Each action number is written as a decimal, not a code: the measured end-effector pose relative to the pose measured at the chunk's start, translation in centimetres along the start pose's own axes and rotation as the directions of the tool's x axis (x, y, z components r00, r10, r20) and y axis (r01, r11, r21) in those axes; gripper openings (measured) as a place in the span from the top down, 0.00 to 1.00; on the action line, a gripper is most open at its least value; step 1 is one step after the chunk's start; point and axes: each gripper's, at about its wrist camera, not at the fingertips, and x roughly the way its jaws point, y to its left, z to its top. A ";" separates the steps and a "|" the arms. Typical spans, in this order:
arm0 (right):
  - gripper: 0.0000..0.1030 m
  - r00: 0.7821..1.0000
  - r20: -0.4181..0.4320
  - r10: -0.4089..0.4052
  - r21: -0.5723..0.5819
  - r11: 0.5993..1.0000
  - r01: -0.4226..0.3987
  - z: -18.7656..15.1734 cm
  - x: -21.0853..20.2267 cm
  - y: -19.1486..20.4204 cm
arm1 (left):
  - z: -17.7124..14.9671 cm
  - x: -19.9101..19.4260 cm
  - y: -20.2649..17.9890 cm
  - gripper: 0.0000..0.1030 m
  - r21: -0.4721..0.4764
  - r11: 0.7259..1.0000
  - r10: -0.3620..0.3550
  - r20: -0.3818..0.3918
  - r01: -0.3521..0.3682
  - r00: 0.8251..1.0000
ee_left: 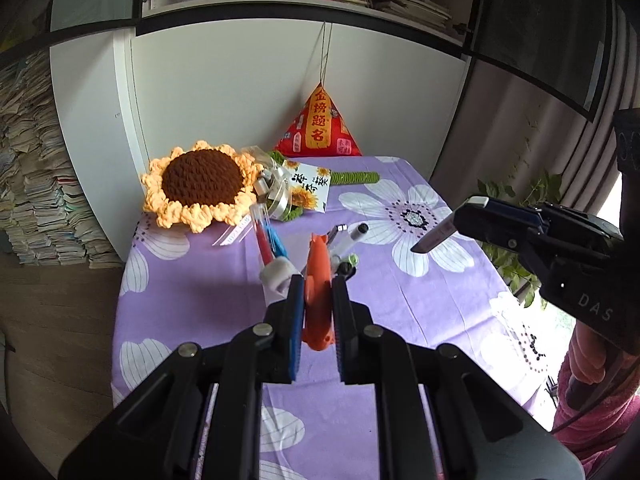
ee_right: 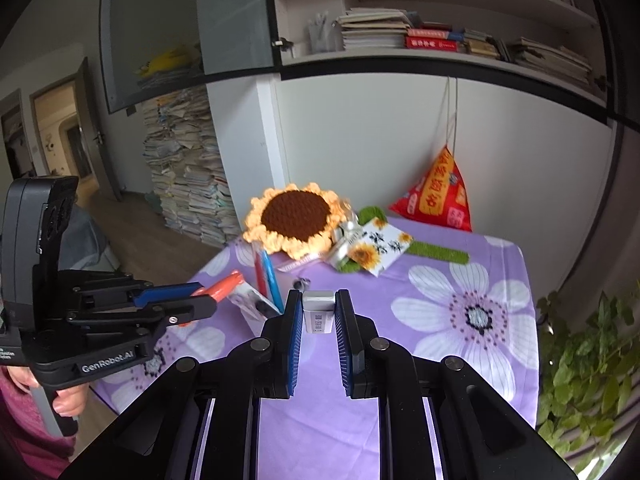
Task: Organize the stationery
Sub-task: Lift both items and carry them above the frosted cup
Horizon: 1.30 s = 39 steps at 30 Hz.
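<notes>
while the left gripper (ee_left: 318,280) clamps an orange pen (ee_left: 317,280), the right gripper (ee_right: 318,300) clamps a white eraser (ee_right: 318,310).

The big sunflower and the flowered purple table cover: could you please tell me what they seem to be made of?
The big sunflower looks crocheted from thick matte yarn: knobbly brown stitches, looped orange petals. The flowered purple table cover seems to be soft printed cloth, matte, draping over the table's edge; the fibre is unclear.
</notes>
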 end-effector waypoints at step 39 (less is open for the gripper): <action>0.83 0.988 -0.086 0.130 0.046 0.991 -0.126 3.5 6.7 0.7 | 3.2 3.0 4.6 0.89 -0.125 0.987 -0.101 -0.015 0.098 0.995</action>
